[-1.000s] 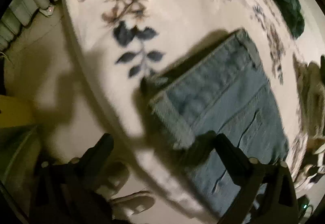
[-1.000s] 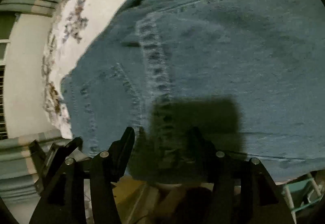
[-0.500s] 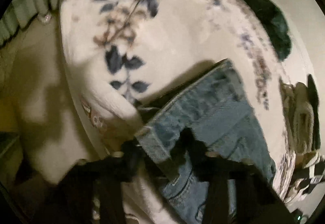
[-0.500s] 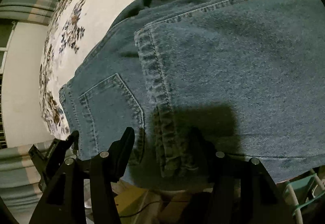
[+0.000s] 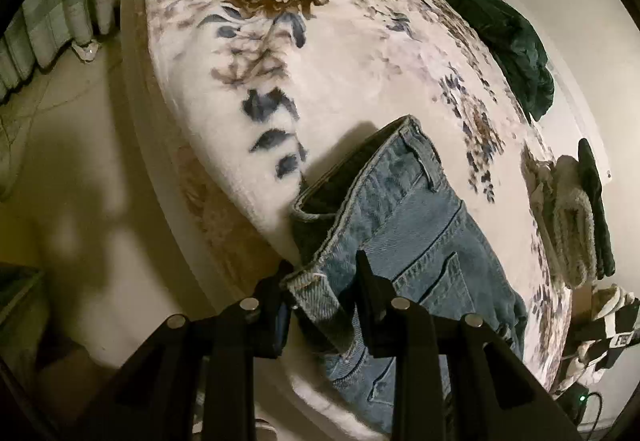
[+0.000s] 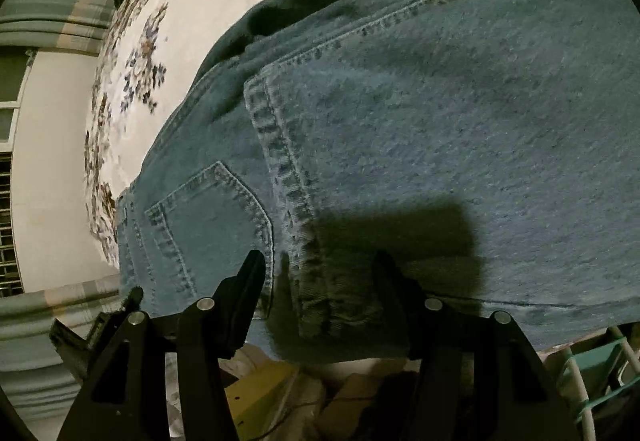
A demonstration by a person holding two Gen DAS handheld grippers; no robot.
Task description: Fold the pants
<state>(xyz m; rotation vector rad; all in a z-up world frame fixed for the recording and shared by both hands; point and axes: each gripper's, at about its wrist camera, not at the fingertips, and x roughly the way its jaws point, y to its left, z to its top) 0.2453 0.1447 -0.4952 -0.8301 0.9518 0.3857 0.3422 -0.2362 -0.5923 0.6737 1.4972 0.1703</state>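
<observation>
The jeans [image 5: 416, 225] lie on the bed [image 5: 340, 81], at its near edge, already doubled over, with a leg panel laid across the seat and back pocket [image 6: 208, 217]. The left gripper [image 5: 322, 281] has its jaws clenched on a frayed hem corner that overhangs the bed edge. The right gripper [image 6: 320, 273] has its jaws set either side of a thick stitched hem at the near edge of the jeans; they look closed on it, though shadow hides the contact.

Denim like this is likely fairly heavy and stiff for cloth, limp enough to sag between two grips yet holding a crease well. It should not slip much in the jaws. The doubled hems and seams are the firmest places to take hold; a single layer would bunch.

The left view shows the whole setting: the flowered cover, a dark green garment [image 5: 508, 41] at the far side, and knitted things [image 5: 568, 225] to the right. The right view shows only denim close up, revealing the stitching and layer overlap
</observation>
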